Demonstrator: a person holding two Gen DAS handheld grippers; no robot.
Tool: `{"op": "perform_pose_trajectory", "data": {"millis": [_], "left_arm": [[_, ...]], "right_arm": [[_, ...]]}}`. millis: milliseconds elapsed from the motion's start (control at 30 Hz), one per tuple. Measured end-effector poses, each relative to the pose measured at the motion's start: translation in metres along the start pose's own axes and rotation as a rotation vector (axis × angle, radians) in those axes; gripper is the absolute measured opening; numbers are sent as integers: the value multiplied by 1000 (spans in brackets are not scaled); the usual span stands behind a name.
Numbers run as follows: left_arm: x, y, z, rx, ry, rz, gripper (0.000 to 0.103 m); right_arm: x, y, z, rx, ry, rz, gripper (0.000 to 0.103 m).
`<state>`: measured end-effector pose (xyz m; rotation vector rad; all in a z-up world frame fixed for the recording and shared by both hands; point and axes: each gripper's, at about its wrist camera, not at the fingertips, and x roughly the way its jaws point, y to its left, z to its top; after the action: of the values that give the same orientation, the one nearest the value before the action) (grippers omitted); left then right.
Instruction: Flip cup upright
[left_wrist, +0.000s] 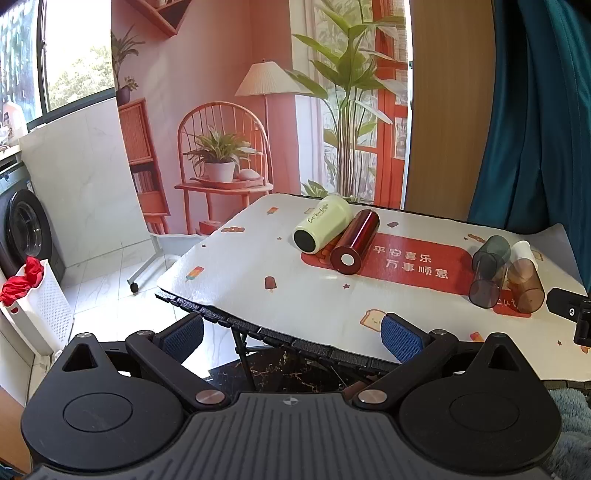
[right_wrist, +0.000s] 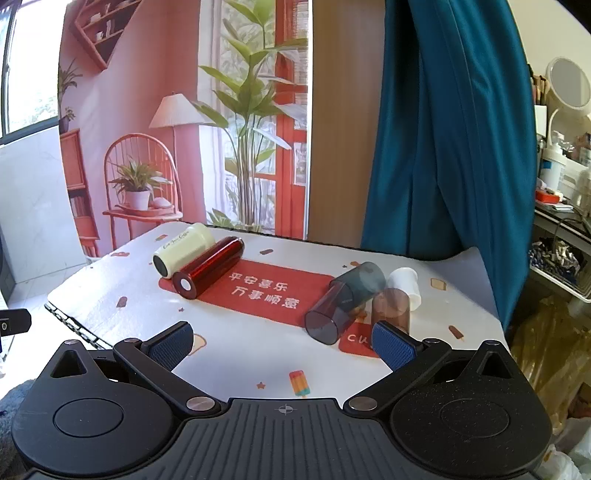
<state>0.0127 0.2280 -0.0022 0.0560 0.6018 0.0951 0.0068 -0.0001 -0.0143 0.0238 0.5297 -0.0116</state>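
Several cups lie on their sides on the table mat (left_wrist: 258, 266) (right_wrist: 240, 332). A cream cup (left_wrist: 322, 229) (right_wrist: 183, 249) touches a red metallic cup (left_wrist: 354, 242) (right_wrist: 208, 266) at the back left. A smoky grey cup (left_wrist: 489, 271) (right_wrist: 341, 302) lies beside a brown cup with a white lid (left_wrist: 524, 275) (right_wrist: 397, 297) on the right. My left gripper (left_wrist: 291, 334) is open and empty over the table's near left edge. My right gripper (right_wrist: 282, 345) is open and empty, its right finger (right_wrist: 393, 349) just in front of the brown cup.
A white laundry basket (left_wrist: 40, 310) and a washing machine (left_wrist: 26, 230) stand on the floor at the left. A teal curtain (right_wrist: 443, 129) hangs behind the table's right end. Cluttered shelves (right_wrist: 561, 192) stand at the far right.
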Motion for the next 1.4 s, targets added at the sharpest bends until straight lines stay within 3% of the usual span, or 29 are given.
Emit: {"op": "perform_pose_trajectory", "data": {"millis": [1400], "left_arm": [[2,1,-1,-7,31,2,103]], "right_arm": [[-1,0,0,15,25,2,103]]}}
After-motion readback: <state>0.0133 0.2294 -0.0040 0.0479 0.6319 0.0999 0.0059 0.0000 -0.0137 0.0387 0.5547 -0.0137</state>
